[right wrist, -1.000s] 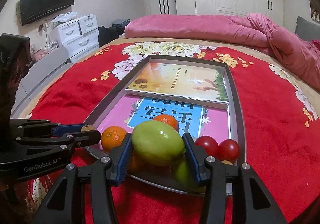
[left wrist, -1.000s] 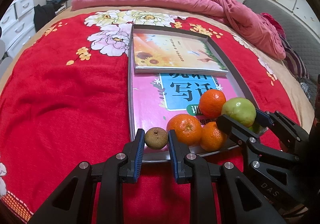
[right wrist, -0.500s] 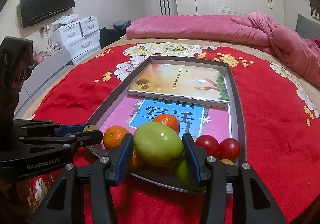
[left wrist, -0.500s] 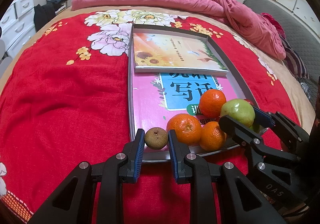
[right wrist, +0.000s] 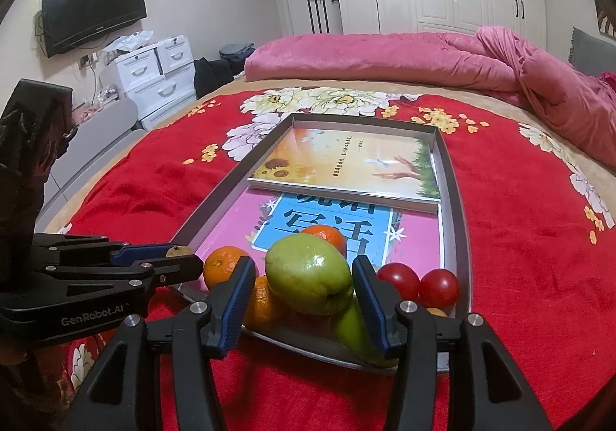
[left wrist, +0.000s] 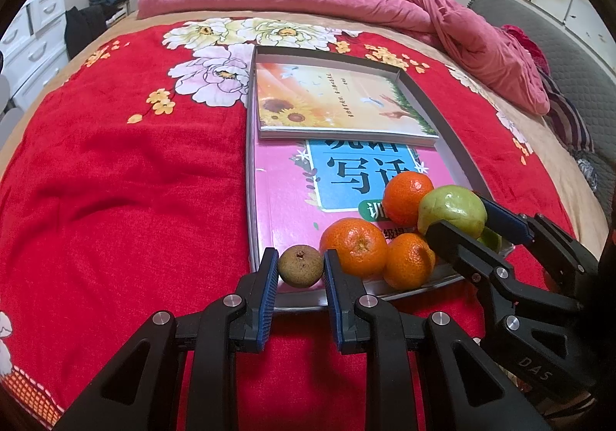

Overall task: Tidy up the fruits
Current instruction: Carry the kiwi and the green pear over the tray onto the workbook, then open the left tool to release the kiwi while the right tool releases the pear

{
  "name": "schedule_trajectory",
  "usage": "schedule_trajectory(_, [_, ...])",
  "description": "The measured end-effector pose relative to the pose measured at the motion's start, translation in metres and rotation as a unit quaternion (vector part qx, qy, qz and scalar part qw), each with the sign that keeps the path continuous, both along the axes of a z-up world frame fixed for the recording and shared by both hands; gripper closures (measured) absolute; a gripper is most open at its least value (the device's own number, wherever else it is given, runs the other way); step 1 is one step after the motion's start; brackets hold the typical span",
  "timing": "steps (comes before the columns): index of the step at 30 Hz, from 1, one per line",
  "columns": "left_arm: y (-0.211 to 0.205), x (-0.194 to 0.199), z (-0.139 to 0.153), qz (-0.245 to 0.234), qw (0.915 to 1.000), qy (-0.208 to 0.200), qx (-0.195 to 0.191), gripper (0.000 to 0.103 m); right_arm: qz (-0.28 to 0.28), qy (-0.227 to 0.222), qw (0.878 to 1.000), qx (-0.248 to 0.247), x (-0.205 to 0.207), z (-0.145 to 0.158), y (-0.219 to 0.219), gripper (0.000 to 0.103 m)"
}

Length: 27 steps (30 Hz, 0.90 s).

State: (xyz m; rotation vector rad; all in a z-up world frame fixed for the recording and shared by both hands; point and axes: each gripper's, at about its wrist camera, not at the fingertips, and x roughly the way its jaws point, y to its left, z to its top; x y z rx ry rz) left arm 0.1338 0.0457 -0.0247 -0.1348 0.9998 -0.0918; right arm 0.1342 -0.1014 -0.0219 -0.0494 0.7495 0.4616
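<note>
A grey tray (left wrist: 446, 131) lies on the red bedspread with two books in it. At its near end lie three oranges (left wrist: 356, 246), two red tomatoes (right wrist: 419, 283) and a second green fruit (right wrist: 352, 331). My left gripper (left wrist: 301, 279) is shut on a small brown fruit (left wrist: 301, 264) just above the tray's near rim; it also shows in the right wrist view (right wrist: 177, 250). My right gripper (right wrist: 304, 288) is shut on a green guava (right wrist: 310, 279), held just above the oranges; the guava shows in the left wrist view (left wrist: 452, 209).
A sunflower book (left wrist: 338, 107) lies over a pink and blue book (left wrist: 292, 196) in the tray. A pink duvet (right wrist: 385, 57) is piled at the far end of the bed. White drawers (right wrist: 154, 77) and a wall TV (right wrist: 92, 7) stand on the left.
My right gripper with the guava has dropped slightly toward the oranges. The left gripper and the brown fruit have barely moved.
</note>
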Motion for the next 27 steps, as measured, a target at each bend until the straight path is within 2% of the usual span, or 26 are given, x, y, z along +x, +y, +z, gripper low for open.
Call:
schedule_trajectory(6, [0.0, 0.0, 0.0, 0.001, 1.0, 0.001, -0.004, 0.079, -0.001, -0.005, 1.0, 0.001, -0.002, 0.004, 0.0, 0.05])
schedule_trajectory(23, [0.002, -0.003, 0.002, 0.001, 1.0, 0.001, -0.001, 0.077, -0.013, -0.017, 1.0, 0.002, -0.007, 0.013, -0.007, 0.031])
schedule_trajectory(27, [0.002, -0.005, 0.005, 0.0, 1.0, 0.001, -0.007, 0.071, -0.019, -0.017, 1.0, 0.001, -0.008, 0.014, -0.01, 0.03])
